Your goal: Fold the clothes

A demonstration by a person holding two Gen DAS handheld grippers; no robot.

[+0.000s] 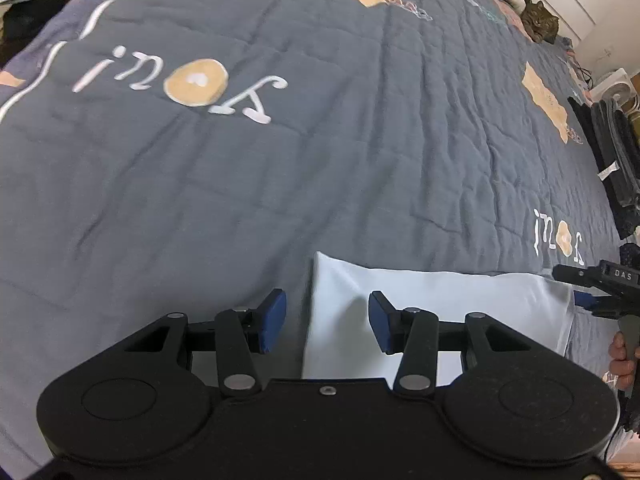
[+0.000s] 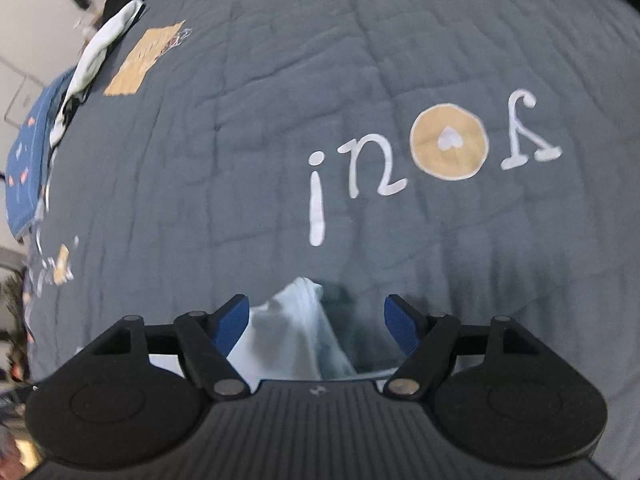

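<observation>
Folding looks partway done, as a judgement: a pale blue garment (image 1: 432, 308) lies on the near edge of a grey quilt (image 1: 280, 180) as a flat rectangle with straight edges, so at least one fold seems made, while further folds and putting it away seem left. The left gripper (image 1: 327, 322) hangs over the garment's left edge with its blue pads standing apart; one pad sits over the quilt, the other over the cloth, and neither presses on anything, so it is released. The right gripper (image 2: 316, 322) has its jaws spread wide around a raised peak of the same garment (image 2: 298, 320); the cloth brushes close to the left pad, but no pinch shows, so it too grasps nothing. The left wrist view shows what the other lacks: the whole flat spread of the garment, the right gripper (image 1: 588, 300) at its right corner with a hand (image 1: 622, 356) below it, and a stack of dark folded clothes (image 1: 612, 152) at the quilt's far right. The right wrist view alone shows the bunched corner standing up, plus a black-and-white garment (image 2: 100, 48) lying at the quilt's far left edge.
</observation>
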